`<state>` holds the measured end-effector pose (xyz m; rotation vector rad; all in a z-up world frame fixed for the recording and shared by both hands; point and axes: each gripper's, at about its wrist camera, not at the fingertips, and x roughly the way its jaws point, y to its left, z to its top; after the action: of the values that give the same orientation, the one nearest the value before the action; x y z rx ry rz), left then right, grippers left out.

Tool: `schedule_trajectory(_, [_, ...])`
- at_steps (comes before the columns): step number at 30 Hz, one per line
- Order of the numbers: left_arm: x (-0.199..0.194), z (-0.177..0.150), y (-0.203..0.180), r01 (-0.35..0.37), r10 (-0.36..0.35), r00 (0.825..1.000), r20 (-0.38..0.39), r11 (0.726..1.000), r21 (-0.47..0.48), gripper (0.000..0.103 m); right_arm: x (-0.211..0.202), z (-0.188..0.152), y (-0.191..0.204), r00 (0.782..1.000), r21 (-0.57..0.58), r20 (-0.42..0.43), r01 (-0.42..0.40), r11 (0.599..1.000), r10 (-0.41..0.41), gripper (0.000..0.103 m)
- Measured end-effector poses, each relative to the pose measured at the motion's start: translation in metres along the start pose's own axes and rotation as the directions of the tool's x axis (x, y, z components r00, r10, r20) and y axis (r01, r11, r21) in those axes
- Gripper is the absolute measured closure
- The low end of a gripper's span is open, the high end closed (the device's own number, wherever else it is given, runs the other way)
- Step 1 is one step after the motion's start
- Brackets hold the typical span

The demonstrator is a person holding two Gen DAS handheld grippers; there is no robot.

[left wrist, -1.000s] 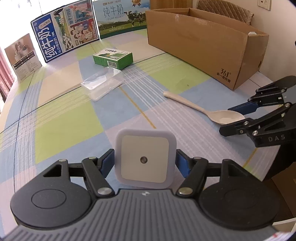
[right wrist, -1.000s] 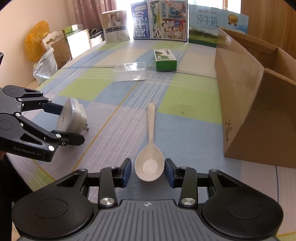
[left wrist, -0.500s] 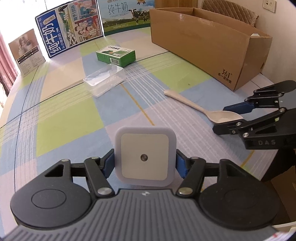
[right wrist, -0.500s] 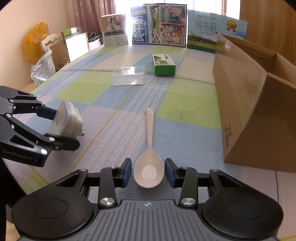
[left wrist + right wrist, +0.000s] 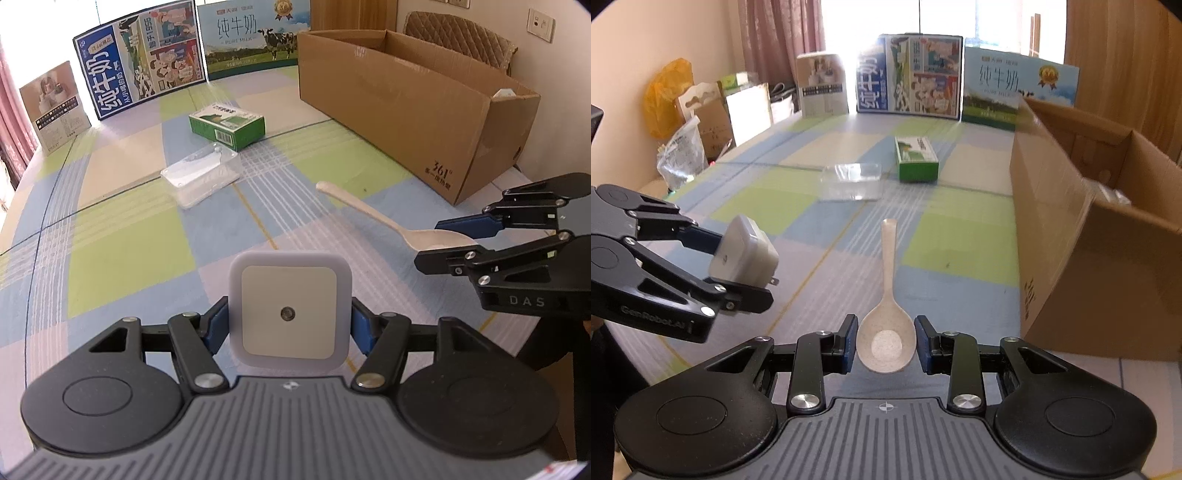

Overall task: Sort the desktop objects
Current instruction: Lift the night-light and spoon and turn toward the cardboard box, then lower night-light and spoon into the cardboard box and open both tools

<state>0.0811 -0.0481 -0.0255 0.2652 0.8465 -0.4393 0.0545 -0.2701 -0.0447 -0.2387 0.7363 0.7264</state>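
My left gripper (image 5: 289, 319) is shut on a white square plug-in night light (image 5: 289, 308) and holds it above the table; the light also shows in the right wrist view (image 5: 744, 254), prongs pointing right. My right gripper (image 5: 885, 345) is shut on the bowl of a beige rice spoon (image 5: 886, 332), which is lifted off the table with its handle pointing away. In the left wrist view the spoon (image 5: 388, 221) hangs in the right gripper (image 5: 448, 240) near the open cardboard box (image 5: 406, 96).
A clear plastic container (image 5: 201, 177) and a green carton (image 5: 227, 125) lie on the checked tablecloth (image 5: 122, 251) further back. Milk display boards (image 5: 147, 74) stand along the far edge. The cardboard box (image 5: 1089, 221) fills the right side. Bags and boxes (image 5: 687, 125) sit beyond the left edge.
Both grippers have risen with their loads. The spoon has lifted off the table, and the night light is higher and closer to the spoon.
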Motion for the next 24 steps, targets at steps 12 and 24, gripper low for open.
schedule_trajectory(12, [-0.016,0.02,-0.011,-0.013,0.014,1.0,0.012,0.998,-0.058,0.042,-0.032,0.018,0.004,0.996,0.003,0.088,0.016,1.0,-0.017,0.073])
schedule_trajectory(24, [-0.034,0.043,-0.035,0.019,-0.015,0.999,0.049,0.997,-0.07,0.042,-0.076,0.036,-0.015,0.976,0.032,0.202,0.074,0.997,-0.079,0.073])
